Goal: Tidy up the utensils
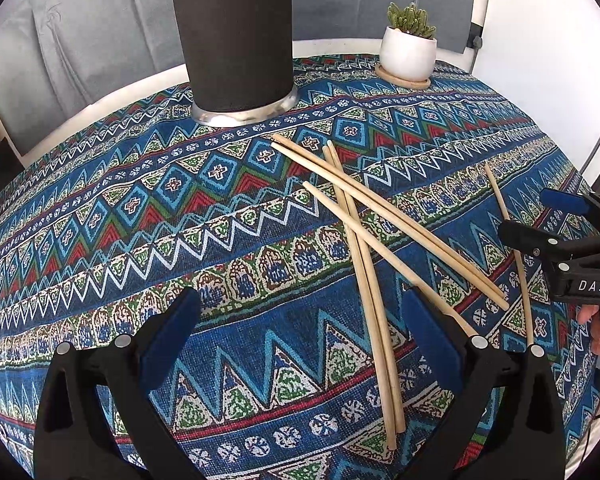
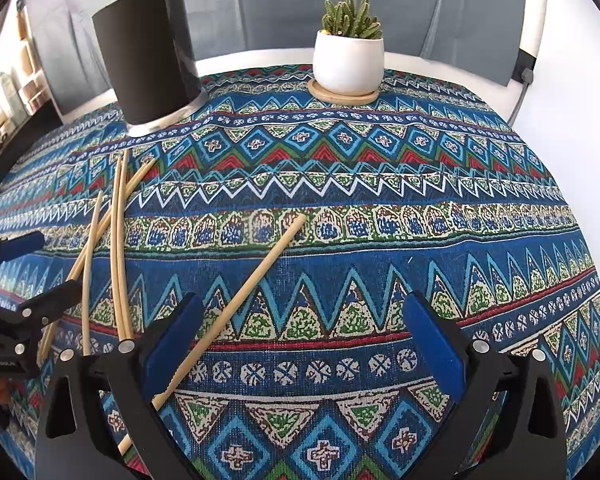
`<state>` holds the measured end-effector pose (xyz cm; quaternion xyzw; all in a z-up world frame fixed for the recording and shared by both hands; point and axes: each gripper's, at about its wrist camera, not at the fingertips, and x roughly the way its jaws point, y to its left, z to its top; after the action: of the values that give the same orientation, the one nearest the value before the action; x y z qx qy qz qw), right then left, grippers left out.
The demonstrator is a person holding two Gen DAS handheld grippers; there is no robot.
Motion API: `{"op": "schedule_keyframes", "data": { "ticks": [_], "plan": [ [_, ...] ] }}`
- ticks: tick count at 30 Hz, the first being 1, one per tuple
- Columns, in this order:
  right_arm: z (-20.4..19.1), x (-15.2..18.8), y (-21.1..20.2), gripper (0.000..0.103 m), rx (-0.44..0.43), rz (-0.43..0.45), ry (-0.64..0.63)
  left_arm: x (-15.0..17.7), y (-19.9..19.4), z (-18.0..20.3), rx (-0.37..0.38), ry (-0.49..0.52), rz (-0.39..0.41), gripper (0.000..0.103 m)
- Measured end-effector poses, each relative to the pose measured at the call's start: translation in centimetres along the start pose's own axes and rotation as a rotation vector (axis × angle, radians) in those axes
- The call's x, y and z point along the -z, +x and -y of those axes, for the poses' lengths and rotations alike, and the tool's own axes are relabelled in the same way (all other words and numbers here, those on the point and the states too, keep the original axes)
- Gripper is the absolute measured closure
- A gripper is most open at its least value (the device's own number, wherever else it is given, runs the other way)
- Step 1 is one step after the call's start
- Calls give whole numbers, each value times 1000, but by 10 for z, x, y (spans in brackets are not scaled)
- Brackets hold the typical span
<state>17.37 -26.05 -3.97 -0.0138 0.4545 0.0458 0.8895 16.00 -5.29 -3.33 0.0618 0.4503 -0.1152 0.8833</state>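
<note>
Lone chopstick slanting forward-right past inner finger of right gripper, jaws wide, empty; left gripper likewise wide.

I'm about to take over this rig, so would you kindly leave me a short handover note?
Left gripper: open, empty, above the tablecloth.
Right gripper: open, empty; one stray chopstick lies beneath its left finger.
Five loose chopsticks lie crossed in a pile on the cloth.
Black holder stands at the back, left of the potted cactus, with a stick tip showing above its rim.
Left: all six loose chopsticks, presumably into the holder.
</note>
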Motion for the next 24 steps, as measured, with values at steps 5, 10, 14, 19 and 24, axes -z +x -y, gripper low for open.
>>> {"op": "schedule_keyframes", "data": {
  "ticks": [5,10,14,19,24],
  "plan": [
    [0,1,0,7,-1,0,1,4,-4,-9,9,10,1,4],
    [0,1,0,7,-1,0,1,7,-7,-14,18,33,1,4],
    [0,1,0,7,0,0,1,11,-11,-23,16,7,-27,6],
    [0,1,0,7,0,0,1,12,-16,-35,69,-17,-3,6],
    [0,1,0,7,0,0,1,12,-11,-34,28,16,-13,5]
  ]
}}
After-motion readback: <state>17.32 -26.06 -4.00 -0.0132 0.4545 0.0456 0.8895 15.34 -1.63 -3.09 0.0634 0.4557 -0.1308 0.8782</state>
